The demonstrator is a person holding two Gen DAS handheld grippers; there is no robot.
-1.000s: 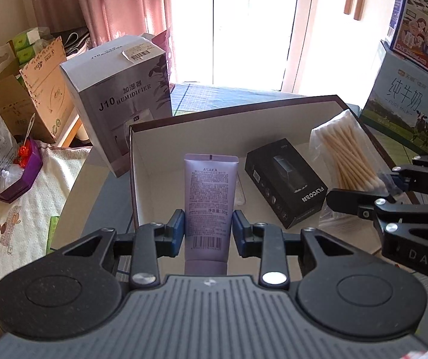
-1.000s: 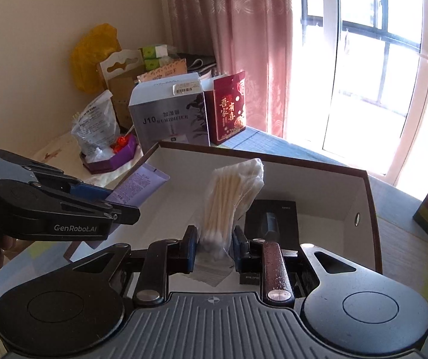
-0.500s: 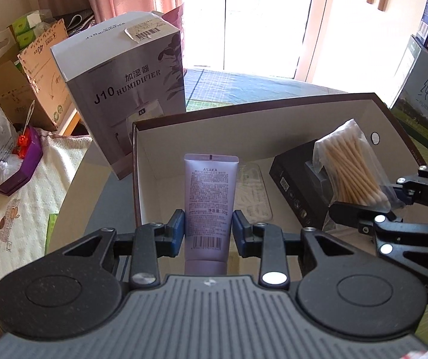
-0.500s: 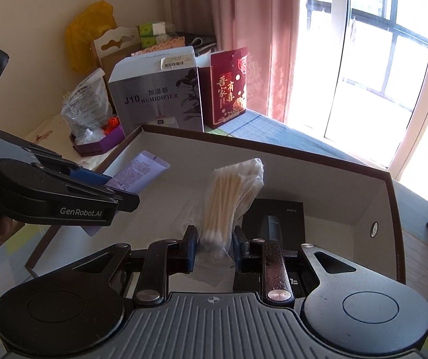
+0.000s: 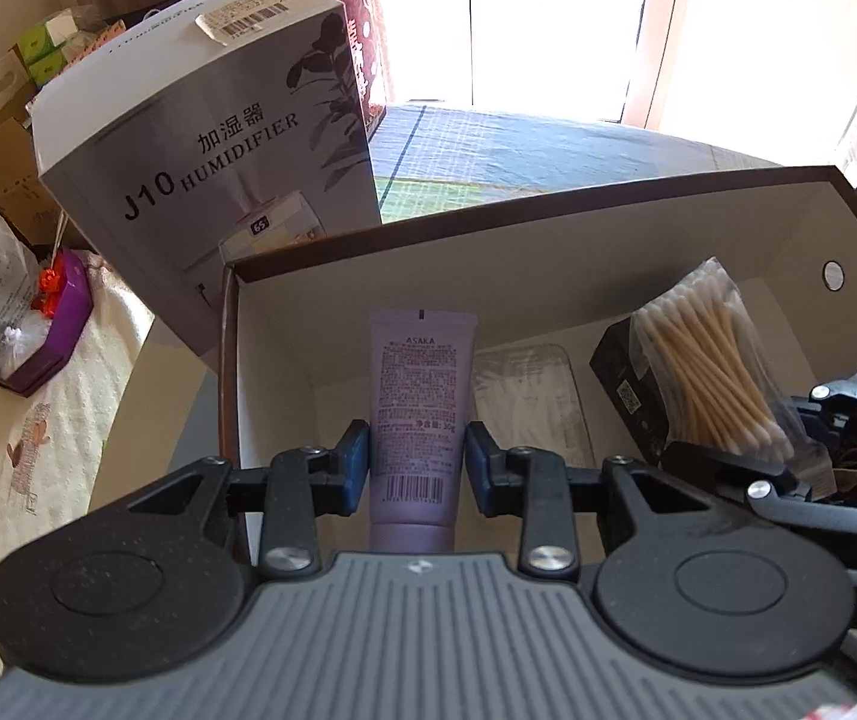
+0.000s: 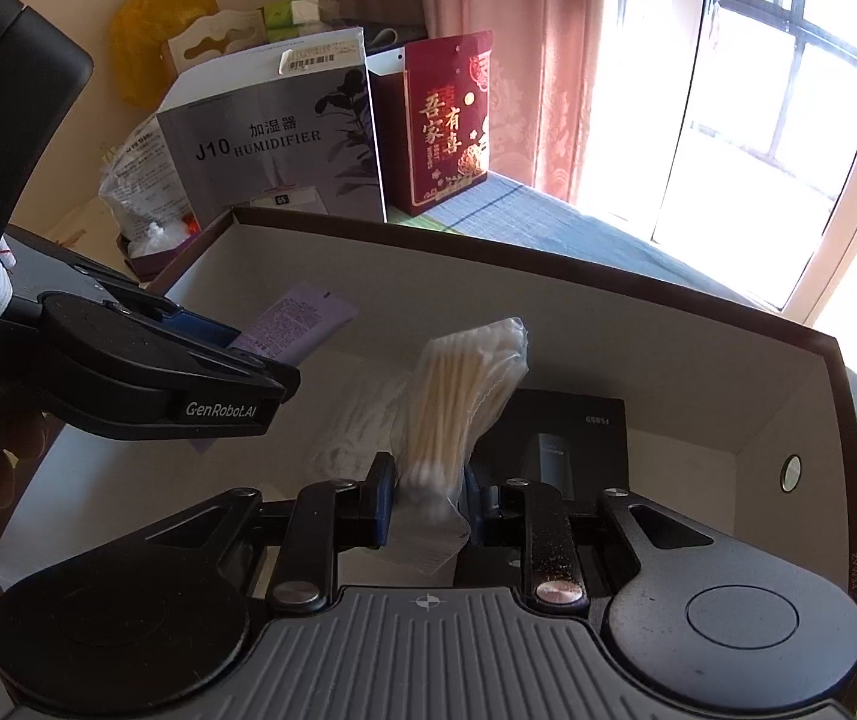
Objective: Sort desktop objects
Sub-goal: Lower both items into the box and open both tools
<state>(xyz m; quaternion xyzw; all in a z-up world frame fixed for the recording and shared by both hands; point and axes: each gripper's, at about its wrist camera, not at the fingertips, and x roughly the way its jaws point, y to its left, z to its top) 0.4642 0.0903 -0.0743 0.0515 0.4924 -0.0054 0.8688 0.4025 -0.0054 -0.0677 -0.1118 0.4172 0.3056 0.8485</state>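
Sunlit room, both hand-held grippers now lower over brown box (image 5: 548, 198), left (image 5: 417, 468) clamping lilac tube (image 5: 419, 396), right (image 6: 428, 498) clamping swab bag (image 6: 458, 396), seemingly unreleased.

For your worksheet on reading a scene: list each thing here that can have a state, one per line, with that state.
Left claw: shut on the lavender tube.
Lavender tube: held over the storage box.
Right claw: shut on the cotton swab bag.
Cotton swab bag: held over the box.
Storage box: open, no lid on.
Black carton: lying flat inside the box.
Humidifier box: closed, standing outside.
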